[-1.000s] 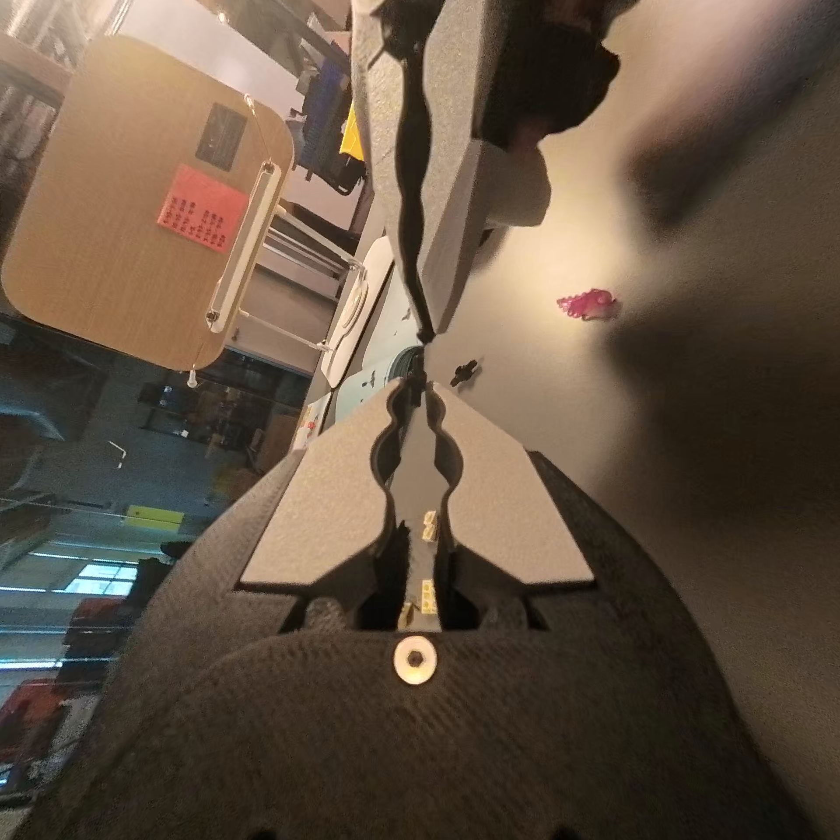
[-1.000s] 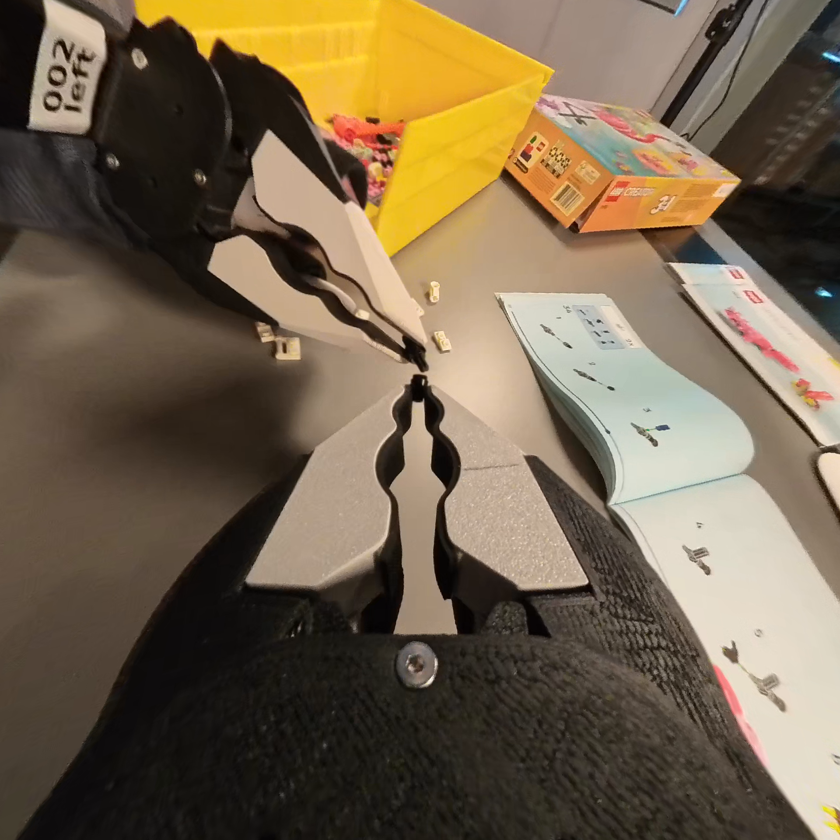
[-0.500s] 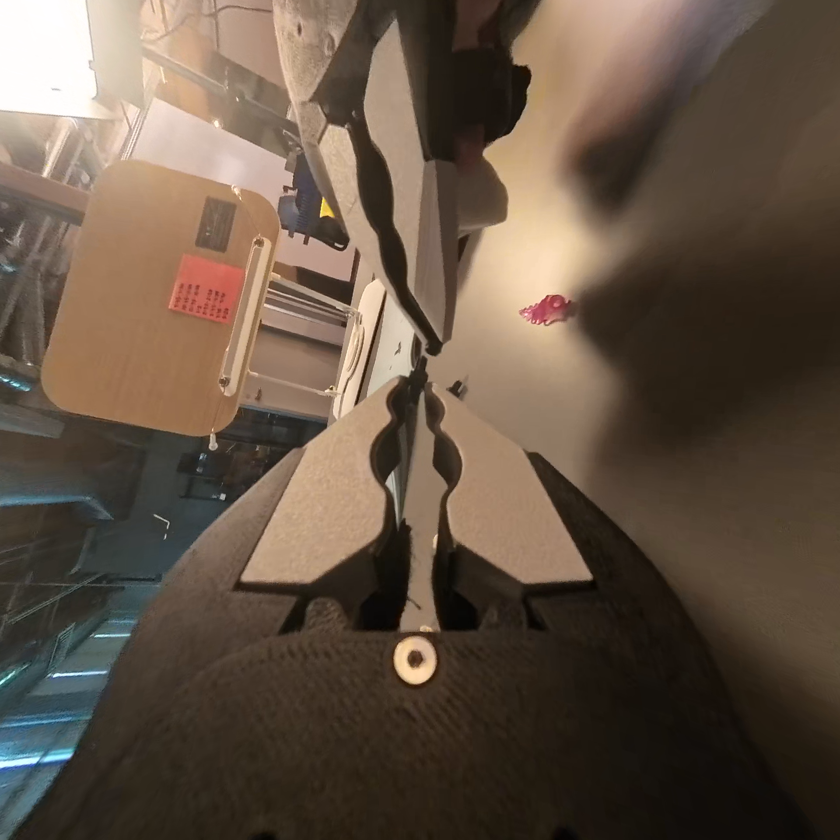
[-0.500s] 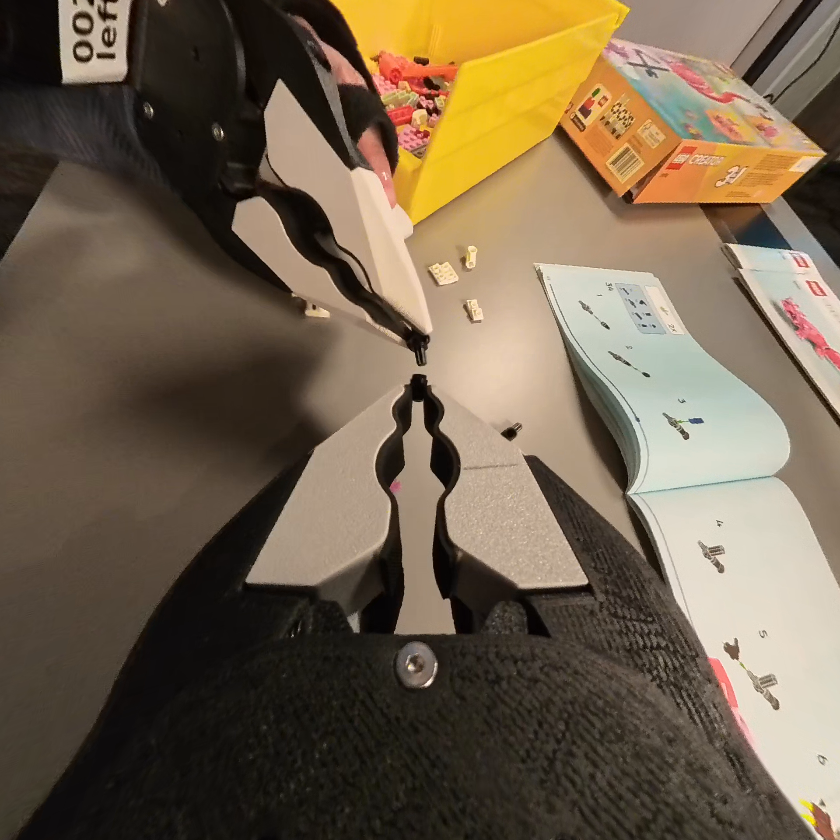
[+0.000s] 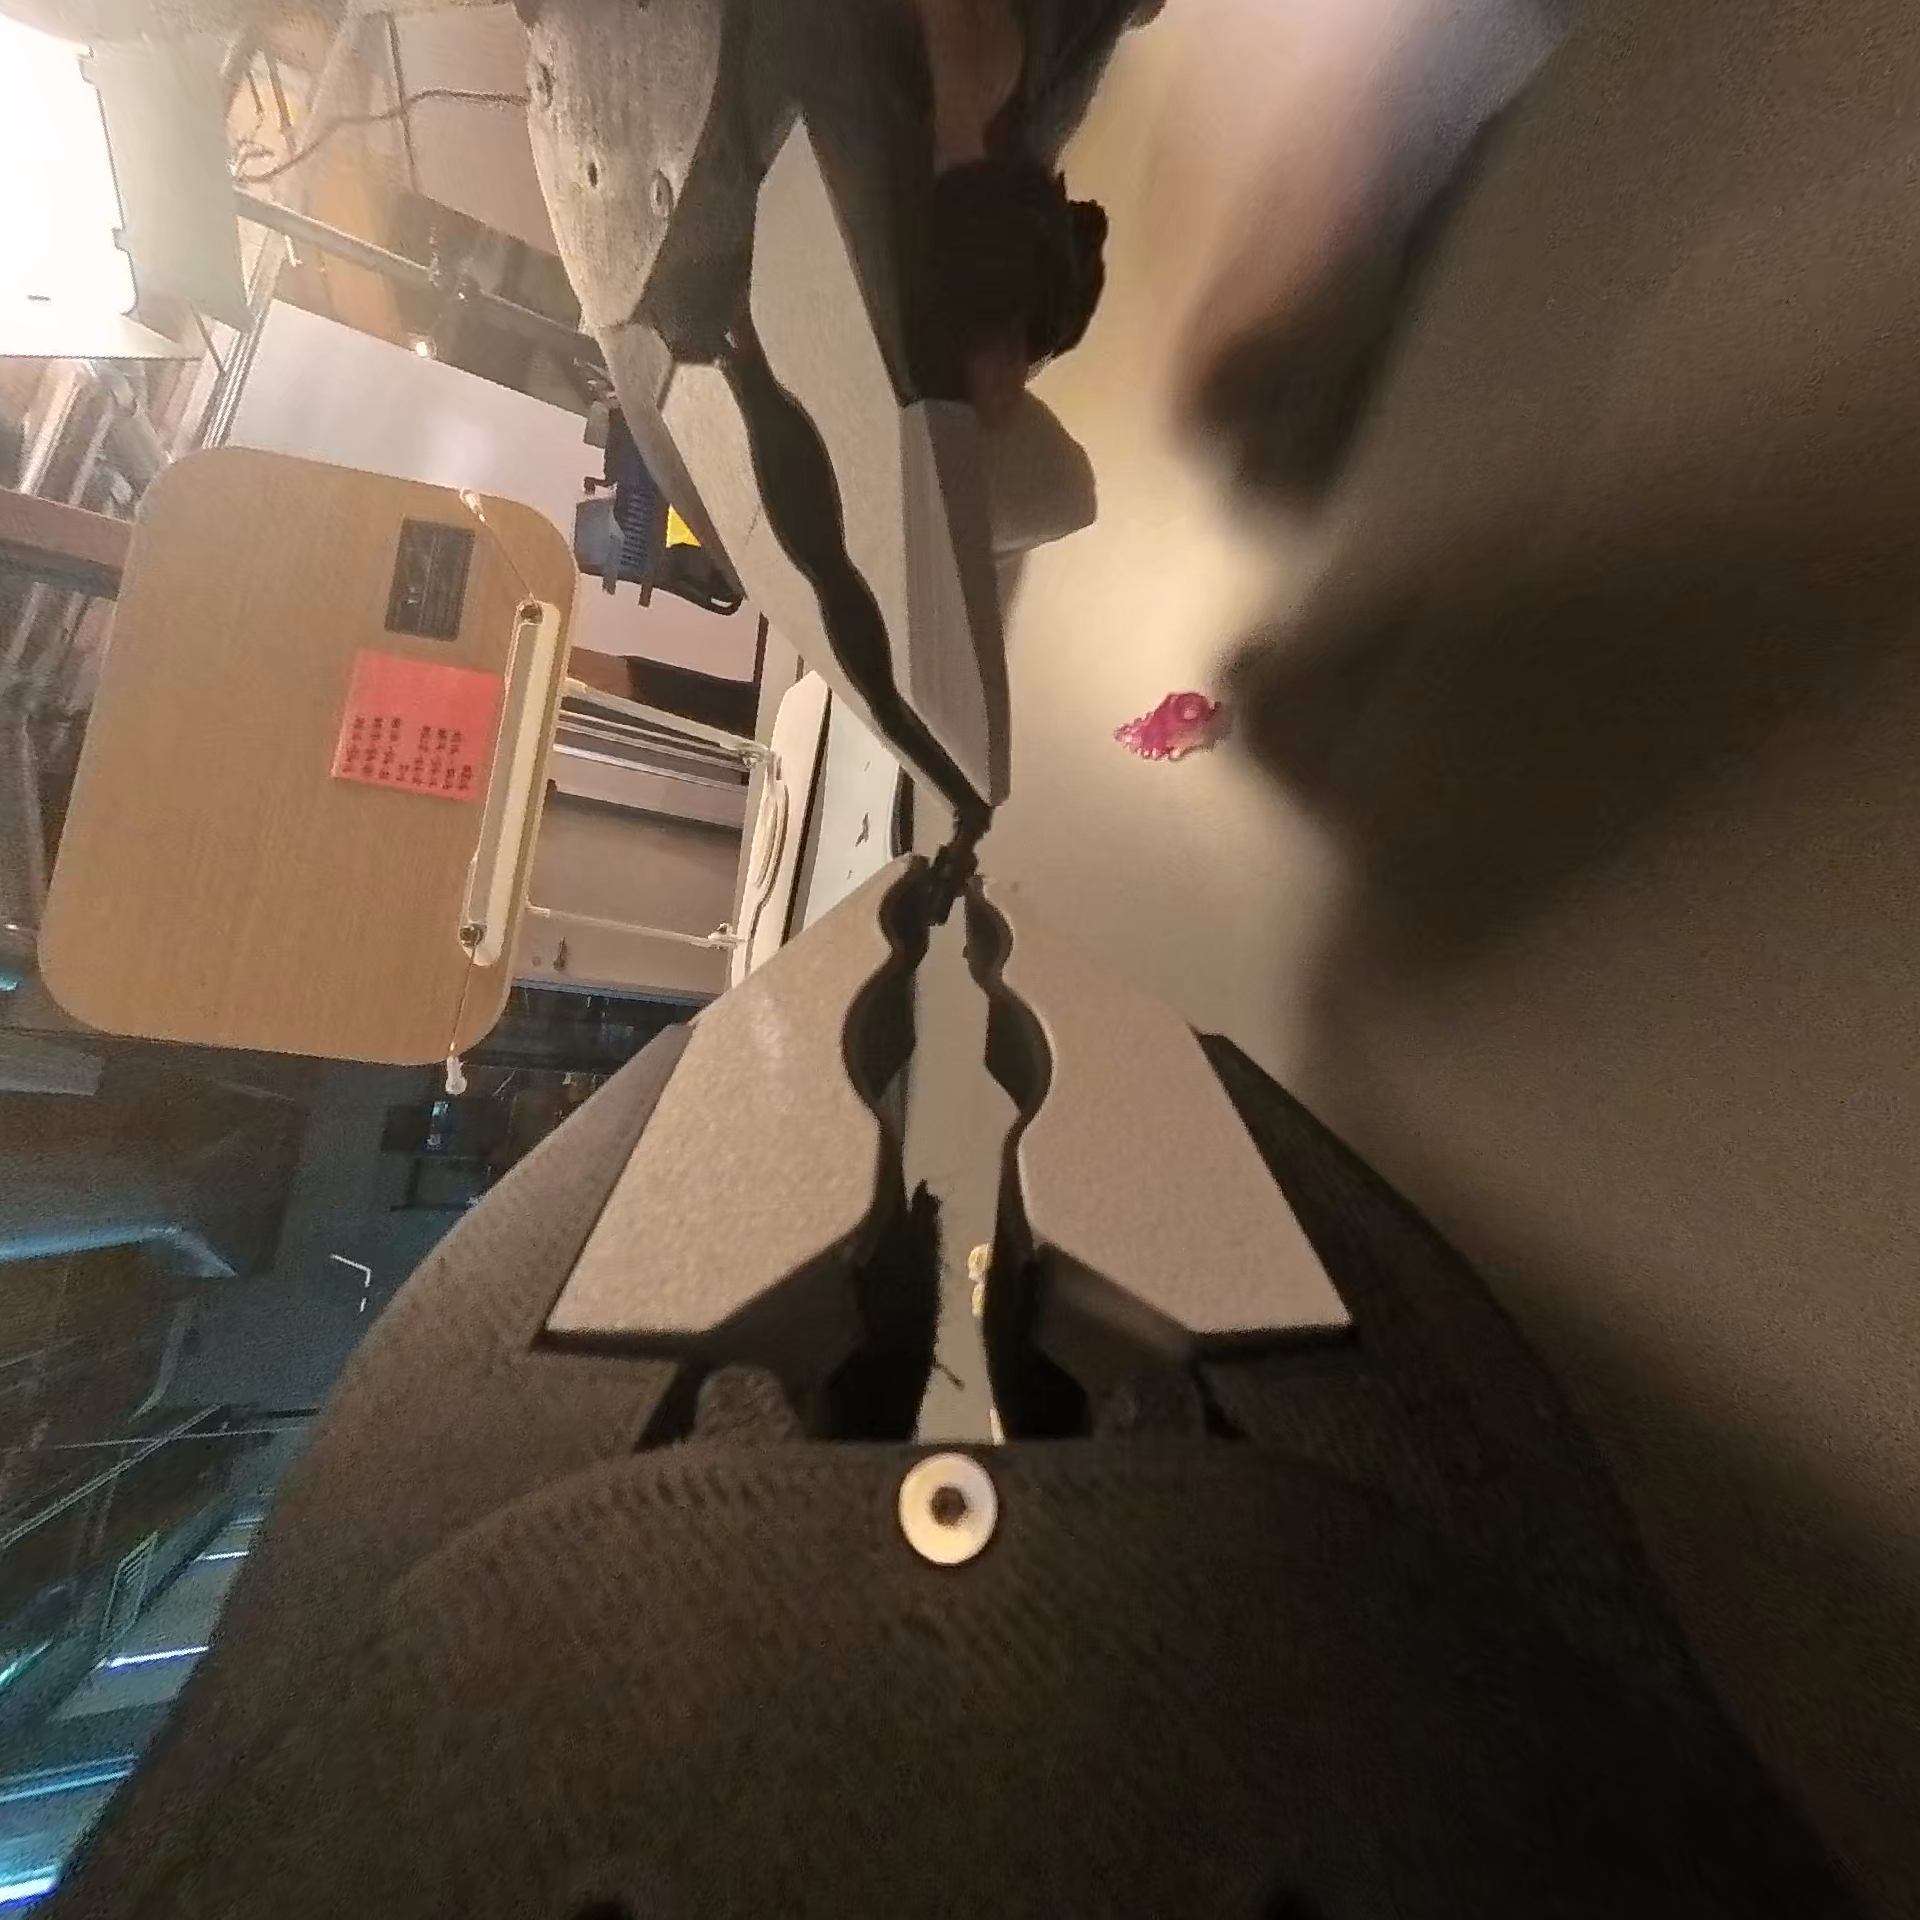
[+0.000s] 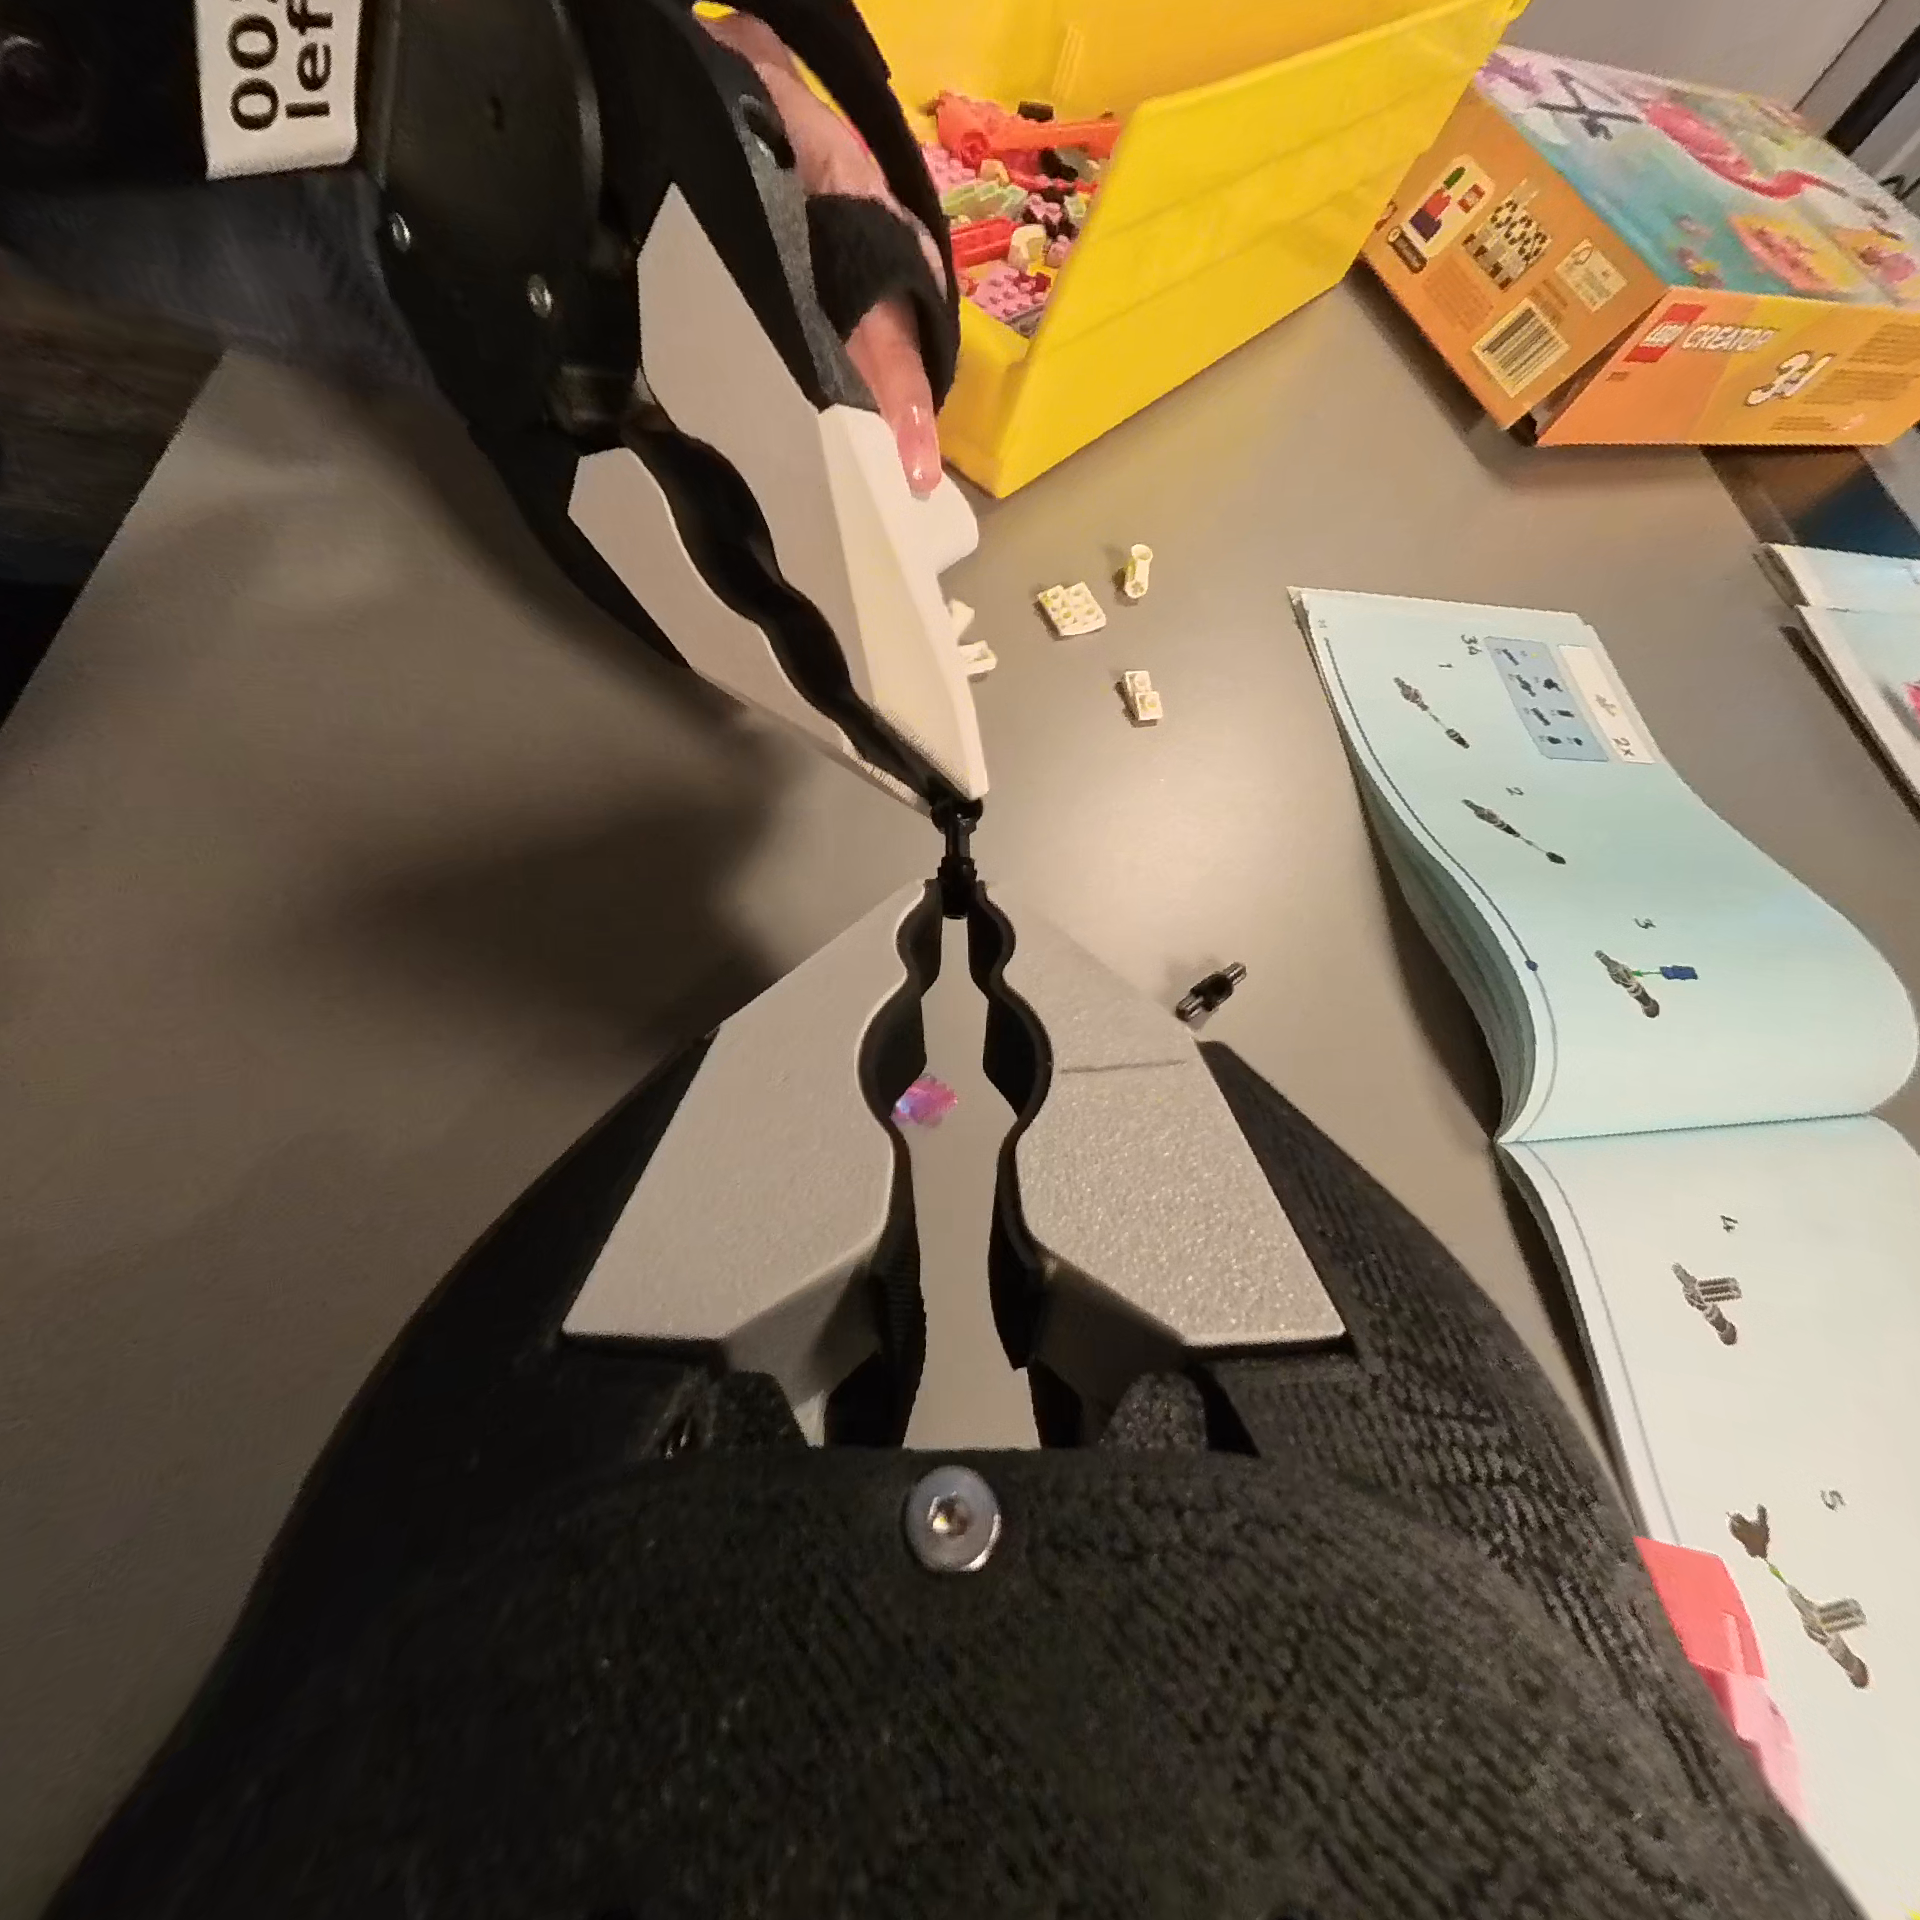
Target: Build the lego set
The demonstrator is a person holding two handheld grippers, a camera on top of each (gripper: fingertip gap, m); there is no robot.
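Observation:
My left gripper [image 5: 948, 888] is shut on a small black pin [image 5: 943, 883]. My right gripper [image 6: 958, 896] is shut on a second small black pin [image 6: 956, 891]. The two grippers meet tip to tip above the dark grey table [image 6: 416, 935]. The two black pieces touch end to end in one line between the tips. In the right wrist view the left gripper [image 6: 951, 805] comes in from the upper left, with a gloved hand behind it. In the left wrist view the right gripper [image 5: 971, 800] comes down from the top.
A third black pin [image 6: 1210, 989] lies on the table right of my right fingers. Small white bricks [image 6: 1070, 608] lie beyond it. An open booklet [image 6: 1610, 883] lies to the right, with a yellow bin of bricks [image 6: 1195, 208] and an orange box [image 6: 1662, 260] behind. A pink piece [image 5: 1174, 724] lies on the table. Less than 4 cm separates the two grippers' tips.
The two grippers have closed the small gap between their tips. The two black pieces, apart before, now touch end to end. Both grasps stay shut.

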